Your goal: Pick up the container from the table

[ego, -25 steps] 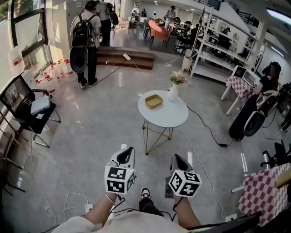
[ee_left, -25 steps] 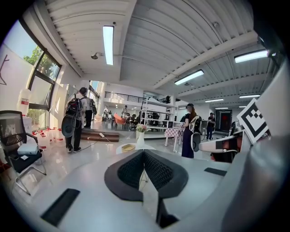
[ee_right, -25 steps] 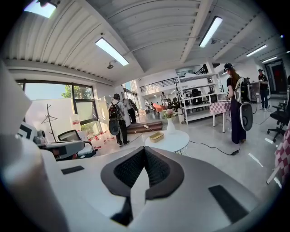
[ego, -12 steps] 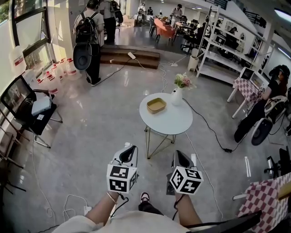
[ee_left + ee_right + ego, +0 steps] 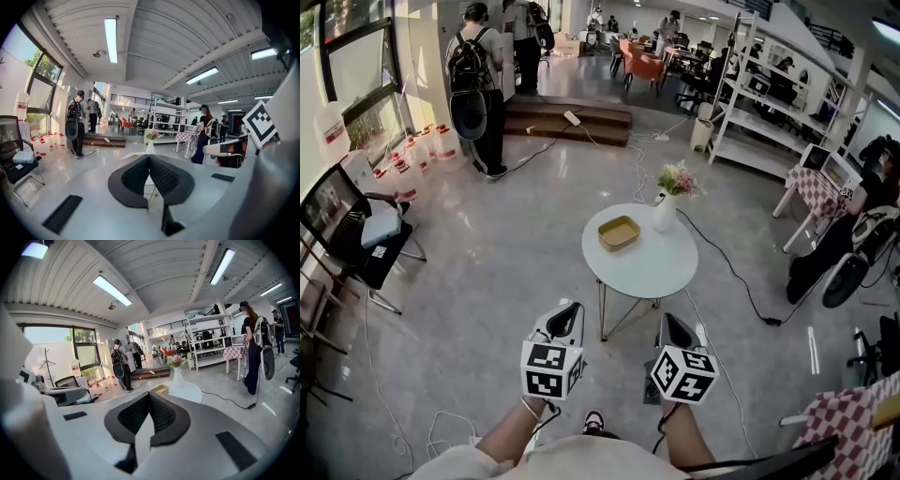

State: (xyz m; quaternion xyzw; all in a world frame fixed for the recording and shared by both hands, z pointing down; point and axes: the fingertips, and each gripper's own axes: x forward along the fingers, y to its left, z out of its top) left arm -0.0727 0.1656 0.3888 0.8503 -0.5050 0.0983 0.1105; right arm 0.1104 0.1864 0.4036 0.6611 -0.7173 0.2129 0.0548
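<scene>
The container [image 5: 619, 232] is a shallow yellow tray on the left part of a small round white table [image 5: 649, 265], ahead of me across the floor. My left gripper [image 5: 573, 309] and right gripper [image 5: 667, 323] are held side by side short of the table, pointing at it, both shut and empty. In the right gripper view the container [image 5: 160, 389] shows just above the closed right gripper [image 5: 150, 394]. In the left gripper view the closed left gripper [image 5: 148, 157] hides most of the table, and the container is not seen there.
A white vase of flowers [image 5: 665, 212] stands on the table beside the container. A black cable [image 5: 741, 281] runs over the floor to the right. A chair with a monitor [image 5: 356, 234] stands left, a checked cloth [image 5: 853, 412] right, a person with a backpack [image 5: 478, 75] behind.
The table with the container has drawn nearer and sits lower in the head view. Both grippers keep their places in the picture, still shut.
</scene>
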